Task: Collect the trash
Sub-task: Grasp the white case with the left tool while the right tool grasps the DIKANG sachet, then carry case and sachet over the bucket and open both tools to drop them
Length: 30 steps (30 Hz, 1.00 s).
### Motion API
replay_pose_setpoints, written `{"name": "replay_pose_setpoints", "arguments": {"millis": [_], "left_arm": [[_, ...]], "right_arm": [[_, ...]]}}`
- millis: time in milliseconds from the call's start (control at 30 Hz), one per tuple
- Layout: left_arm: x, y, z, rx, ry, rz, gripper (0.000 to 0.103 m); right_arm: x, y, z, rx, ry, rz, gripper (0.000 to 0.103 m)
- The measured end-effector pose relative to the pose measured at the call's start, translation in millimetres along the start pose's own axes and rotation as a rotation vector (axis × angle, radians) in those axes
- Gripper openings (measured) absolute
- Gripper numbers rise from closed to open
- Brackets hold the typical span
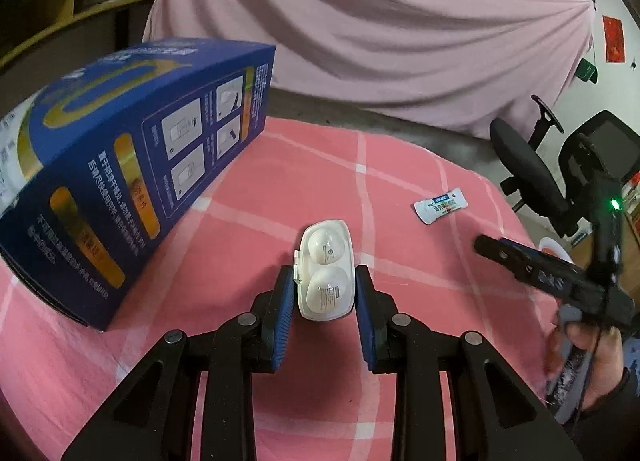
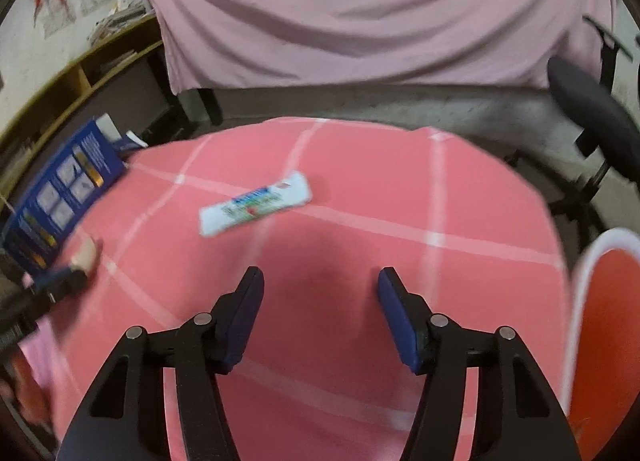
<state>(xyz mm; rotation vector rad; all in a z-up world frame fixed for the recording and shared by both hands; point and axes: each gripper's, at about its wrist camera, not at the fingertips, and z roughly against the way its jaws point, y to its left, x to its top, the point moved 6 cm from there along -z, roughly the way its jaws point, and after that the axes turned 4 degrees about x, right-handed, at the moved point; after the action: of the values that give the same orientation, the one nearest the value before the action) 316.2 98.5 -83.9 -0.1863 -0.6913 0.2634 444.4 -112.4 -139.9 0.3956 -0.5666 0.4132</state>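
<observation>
We hold our left gripper (image 1: 325, 293) low over the bench (image 1: 280, 165), which is covered by a pink cloth with a white grid, and its blue-padded fingers (image 1: 282, 317) straddle a white plastic two-dome clamshell container (image 1: 327, 271). The left pad sits against the container's hinged edge; the right pad lies just beside the other edge, and we cannot tell whether it presses on it. The container rests flat on the cloth, its long side running away from us.

To the left stands a large dark-blue cardboard box with gold print and white diagrams (image 1: 132, 165), tilted in the fisheye view, near the container but apart from it.

A small white sachet wrapper with blue and red print (image 1: 440, 205) lies flat on the cloth to the right, well apart from the container. In the right wrist view it sits ahead of our right gripper (image 2: 320, 281), whose blue-padded fingers (image 2: 394, 313) are spread wide with only cloth between them.

A red plastic bin with a white rim (image 2: 608, 325) stands at the bench's right edge. A pink draped sheet (image 1: 380, 21) hangs behind, and a black office chair (image 1: 528, 165) stands off to the right.
</observation>
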Motion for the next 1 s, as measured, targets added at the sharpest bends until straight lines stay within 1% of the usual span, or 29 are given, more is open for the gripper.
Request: {"name": "replay_pose_setpoints", "arguments": {"millis": [133,200,333,467,533,567,600,633,700,800,1000], "left_arm": [[-1,9,4,-0.026,0.003,0.023,0.025],[1,7,3,-0.038,0.004,0.035,0.025],[-1,19,9,-0.067,0.010,0.063,0.025],[-1,24,13,-0.072,0.010,0.065,0.025],[0,26,13,-0.073,0.011,0.066,0.025],[2,24,9,-0.074,0.012,0.067,0.025],[2,25,10,-0.074,0.012,0.067,0.025],[2,23,11,-0.072,0.012,0.066,0.025],[3,20,6,-0.066,0.012,0.059,0.025],[2,10,3,-0.057,0.012,0.050,0.025],[0,-2,5,-0.041,0.008,0.031,0.025]], "right_arm": [[15,15,-16,0.025,0.013,-0.069,0.058],[23,20,-24,0.021,0.011,-0.108,0.058],[34,29,-37,-0.043,0.006,-0.113,0.058],[42,35,-48,-0.103,0.013,-0.069,0.057],[42,41,-52,-0.129,0.023,-0.028,0.053],[40,41,-52,-0.132,0.027,-0.001,0.047],[39,45,-52,-0.134,0.029,0.019,0.037],[36,46,-51,-0.135,0.030,0.037,0.033],[30,47,-47,-0.129,0.036,0.062,0.022],[20,47,-40,-0.127,0.039,0.092,0.018],[4,52,-28,-0.102,0.037,0.137,0.017]]}}
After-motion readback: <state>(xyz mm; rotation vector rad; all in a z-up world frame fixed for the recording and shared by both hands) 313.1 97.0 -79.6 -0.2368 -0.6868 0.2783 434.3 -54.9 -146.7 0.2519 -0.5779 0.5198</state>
